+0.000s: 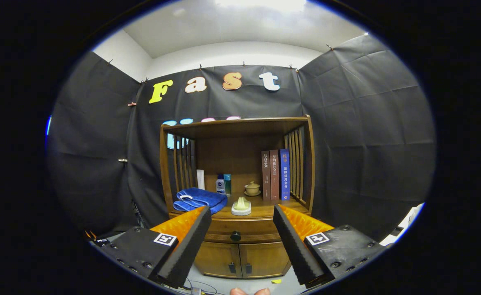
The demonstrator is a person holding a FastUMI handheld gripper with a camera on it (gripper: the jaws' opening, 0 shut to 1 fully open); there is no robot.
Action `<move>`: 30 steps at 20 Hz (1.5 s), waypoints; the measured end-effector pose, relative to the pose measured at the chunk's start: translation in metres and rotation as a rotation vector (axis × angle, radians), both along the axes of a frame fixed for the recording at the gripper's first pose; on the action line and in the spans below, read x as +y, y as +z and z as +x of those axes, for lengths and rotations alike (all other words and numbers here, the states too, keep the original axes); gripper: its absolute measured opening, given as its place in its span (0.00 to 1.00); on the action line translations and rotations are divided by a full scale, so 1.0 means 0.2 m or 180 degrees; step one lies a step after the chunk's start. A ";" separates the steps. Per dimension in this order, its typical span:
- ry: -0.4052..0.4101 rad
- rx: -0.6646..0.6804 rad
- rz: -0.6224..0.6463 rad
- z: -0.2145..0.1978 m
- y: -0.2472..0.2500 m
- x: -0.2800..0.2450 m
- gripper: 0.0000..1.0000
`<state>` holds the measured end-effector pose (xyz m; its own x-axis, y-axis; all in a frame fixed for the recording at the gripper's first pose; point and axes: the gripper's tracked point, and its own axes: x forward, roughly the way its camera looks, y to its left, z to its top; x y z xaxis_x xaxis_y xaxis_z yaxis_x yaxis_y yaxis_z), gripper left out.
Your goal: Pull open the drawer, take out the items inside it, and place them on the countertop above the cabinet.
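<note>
1. Two fingers (pixel 242 221) are spread wide apart and hold nothing.
2. Beyond them, the drawer (pixel 240 231) sits shut in the cabinet (pixel 240 258), its long side running left to right, its knob (pixel 235 236) facing the fingers.
3. On the table (pixel 265 211) above lies a blue towel (pixel 199 199).

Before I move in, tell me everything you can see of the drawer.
The drawer is shut, its front flush with the wooden cabinet. It looks like brown varnished wood, a wide, low panel with one round dark knob at its middle. It sits just under the countertop and above two small cabinet doors. Nothing touches it: the gripper is open, its fingers apart and short of it, the knob showing between them. Its contents are hidden.
</note>
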<state>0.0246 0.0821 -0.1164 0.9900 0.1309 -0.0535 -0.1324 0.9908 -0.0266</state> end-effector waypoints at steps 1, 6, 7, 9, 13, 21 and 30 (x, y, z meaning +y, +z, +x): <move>0.0002 0.0005 -0.0006 0.00 0.00 0.00 0.99; -0.0058 0.0004 0.0048 0.01 0.01 -0.04 0.99; -0.0063 0.0005 0.0056 0.02 0.01 -0.05 0.98; -0.0065 0.0021 0.0063 0.02 0.00 -0.06 0.98; -0.0050 0.0054 0.0083 0.02 -0.02 -0.05 0.98; -0.0025 0.0037 0.0048 0.01 -0.01 -0.03 0.98; 0.0022 0.0031 0.0028 0.00 -0.01 0.01 0.98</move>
